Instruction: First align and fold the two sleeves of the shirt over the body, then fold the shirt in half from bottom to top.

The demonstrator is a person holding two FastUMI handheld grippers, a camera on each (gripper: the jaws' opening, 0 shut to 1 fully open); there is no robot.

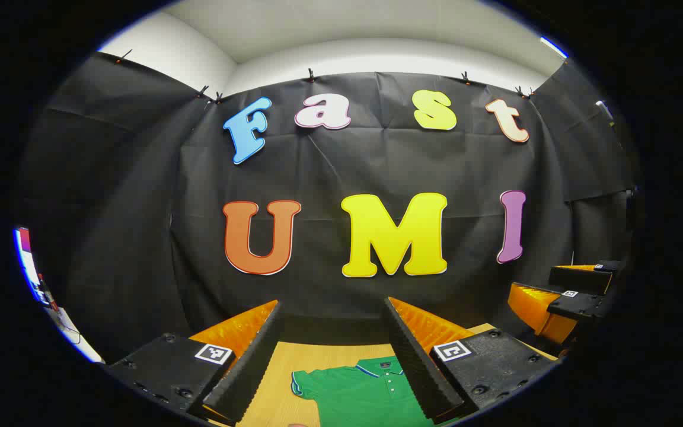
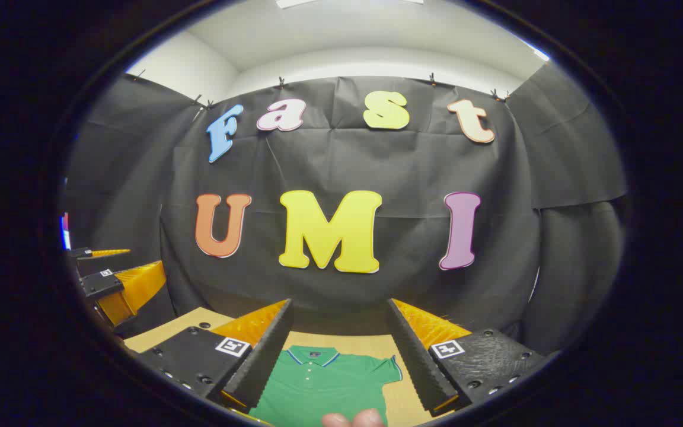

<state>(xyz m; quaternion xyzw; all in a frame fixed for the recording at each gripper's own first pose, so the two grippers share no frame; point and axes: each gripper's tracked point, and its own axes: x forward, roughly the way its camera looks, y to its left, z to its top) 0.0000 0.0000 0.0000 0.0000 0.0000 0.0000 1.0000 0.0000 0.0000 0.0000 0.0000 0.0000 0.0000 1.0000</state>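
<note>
Left gripper view: green polo shirt (image 1: 365, 391) flat on worktop (image 1: 318, 353), unfolded.
Left claw (image 1: 332, 350) and right claw (image 2: 338, 350) spread, empty, above shirt; soft, light fabric, pinch at sleeve hems.

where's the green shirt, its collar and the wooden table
green shirt (image 2: 324, 391), right gripper view, on the chest.
collar (image 2: 313, 356), right gripper view, on the collar's middle above the buttons.
wooden table (image 1: 324, 356), left gripper view, on bare wood behind the shirt.
</note>
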